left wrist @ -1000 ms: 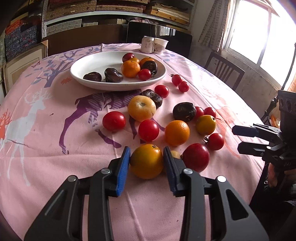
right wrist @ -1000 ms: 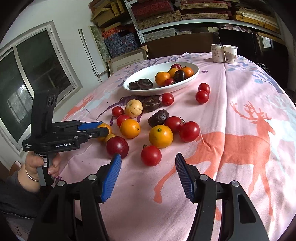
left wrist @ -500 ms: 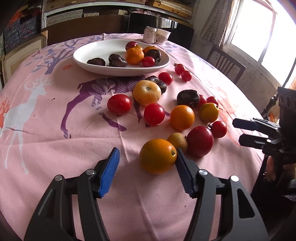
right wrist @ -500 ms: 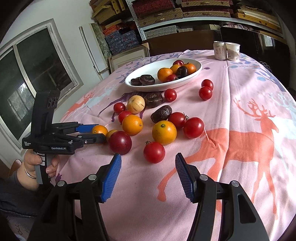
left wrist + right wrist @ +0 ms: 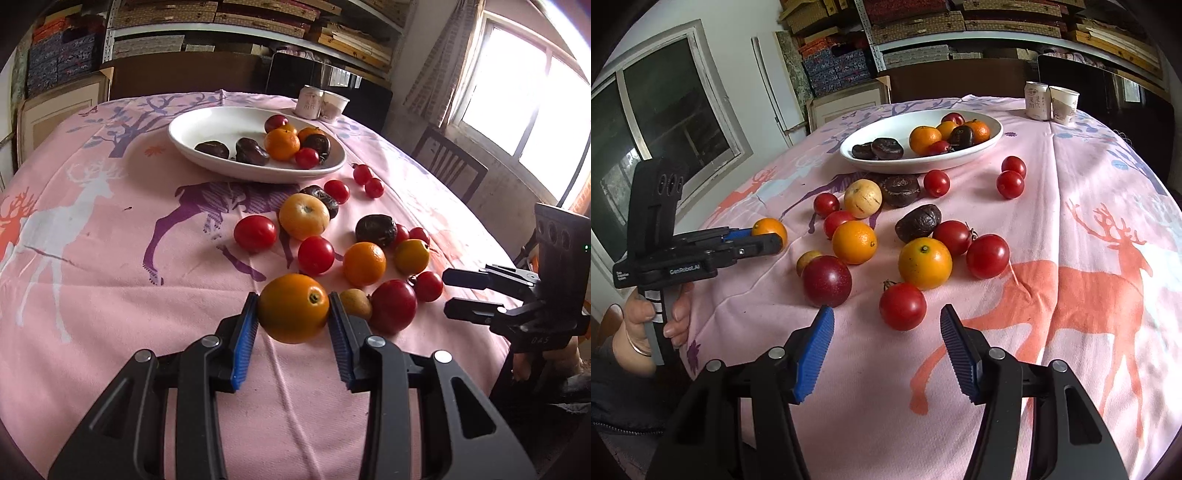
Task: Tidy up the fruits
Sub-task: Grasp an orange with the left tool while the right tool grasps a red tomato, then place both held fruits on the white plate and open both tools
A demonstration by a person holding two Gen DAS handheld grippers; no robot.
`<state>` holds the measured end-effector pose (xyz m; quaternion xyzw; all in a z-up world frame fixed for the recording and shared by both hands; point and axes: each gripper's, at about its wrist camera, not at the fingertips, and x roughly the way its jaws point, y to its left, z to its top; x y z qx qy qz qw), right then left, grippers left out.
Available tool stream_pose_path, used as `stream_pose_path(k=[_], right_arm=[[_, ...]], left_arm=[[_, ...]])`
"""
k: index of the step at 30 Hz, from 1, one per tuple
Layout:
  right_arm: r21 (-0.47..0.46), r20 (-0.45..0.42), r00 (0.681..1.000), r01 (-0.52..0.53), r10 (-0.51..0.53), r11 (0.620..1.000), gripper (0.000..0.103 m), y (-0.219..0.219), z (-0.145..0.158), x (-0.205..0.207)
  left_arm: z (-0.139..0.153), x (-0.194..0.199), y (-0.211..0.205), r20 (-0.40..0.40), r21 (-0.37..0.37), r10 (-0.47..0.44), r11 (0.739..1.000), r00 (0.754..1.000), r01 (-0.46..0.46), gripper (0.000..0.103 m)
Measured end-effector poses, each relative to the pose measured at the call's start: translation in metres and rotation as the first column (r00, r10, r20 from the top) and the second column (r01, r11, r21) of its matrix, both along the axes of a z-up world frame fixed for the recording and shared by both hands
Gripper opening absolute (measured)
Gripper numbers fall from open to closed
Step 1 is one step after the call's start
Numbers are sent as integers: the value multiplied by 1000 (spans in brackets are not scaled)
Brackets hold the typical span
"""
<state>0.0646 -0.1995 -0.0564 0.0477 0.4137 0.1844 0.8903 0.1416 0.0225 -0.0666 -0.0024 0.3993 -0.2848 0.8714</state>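
Note:
My left gripper (image 5: 291, 325) is shut on an orange (image 5: 293, 308) and holds it just above the pink tablecloth; it also shows in the right wrist view (image 5: 764, 238) with the orange (image 5: 771, 229). A white oval plate (image 5: 207, 123) at the back holds several oranges, dark fruits and tomatoes. Loose tomatoes, oranges, a plum (image 5: 393, 305) and dark fruits lie between plate and grippers. My right gripper (image 5: 886, 349) is open and empty, just short of a red tomato (image 5: 902, 305).
A can (image 5: 309, 102) and a paper cup (image 5: 334, 106) stand behind the plate. A chair (image 5: 448, 166) stands at the table's right edge. Shelves with boxes fill the back wall. The round table's edge drops off close to both grippers.
My left gripper opened, then closed on the orange, and now holds it slightly raised. My right gripper stayed open and has moved a little closer to the red tomato.

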Motion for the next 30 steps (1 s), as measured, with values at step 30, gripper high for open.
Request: stream_pose_path(k=[30], right_arm=[[123,59,997,43,-50,991,29,-8,71,148]], left_arm=[[59,145,-36,61,-14,89,996,994,-89,37]])
